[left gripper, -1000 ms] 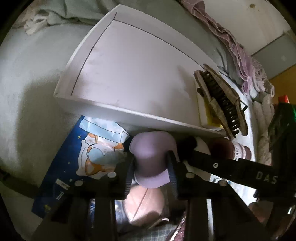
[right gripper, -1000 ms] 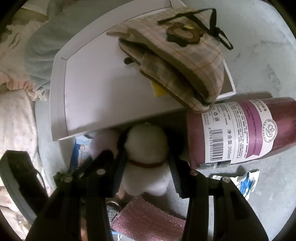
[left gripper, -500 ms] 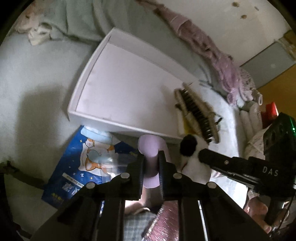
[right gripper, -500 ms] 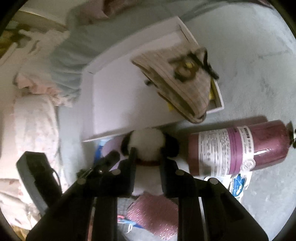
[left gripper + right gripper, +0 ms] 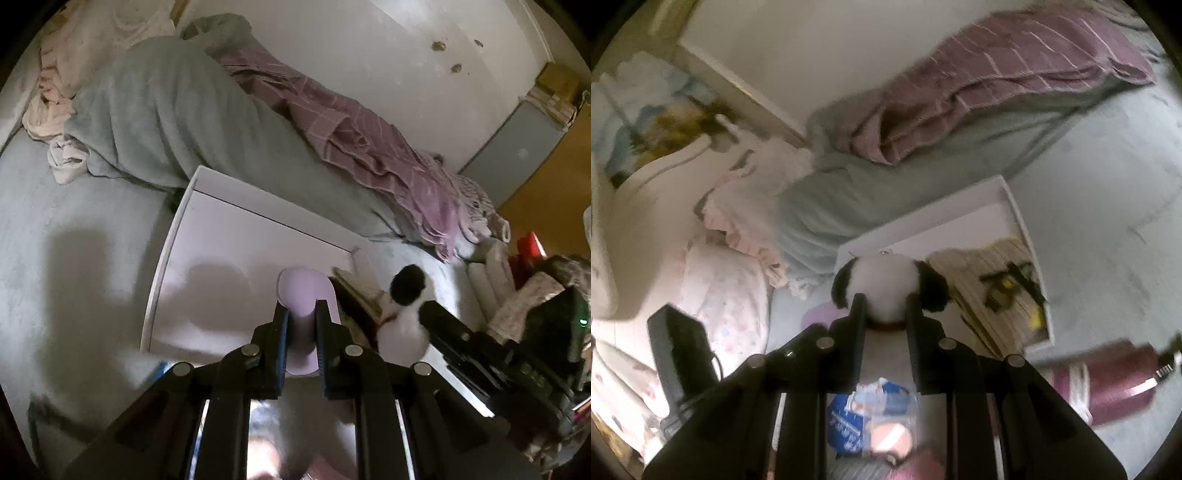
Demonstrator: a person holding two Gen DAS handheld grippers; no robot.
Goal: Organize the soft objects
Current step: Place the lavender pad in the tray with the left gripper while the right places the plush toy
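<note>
Left tool (image 5: 298,325) is clamped on a lilac soft pad (image 5: 303,295); right tool (image 5: 884,314) is clamped on a black-and-white plush dog (image 5: 888,288). Both are held above the white tray (image 5: 229,236) on the bed, apparently for placing inside.

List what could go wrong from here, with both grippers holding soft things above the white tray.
1. The left gripper pinches the lilac puff at a narrow squeezed part; soft foam might slip out.
2. The right gripper clamps the plush toy near its neck; the body could swing or sag loose.
3. The plaid pouch fills one end of the white tray, and the two grippers sit close together, so they may bump when placing.
</note>
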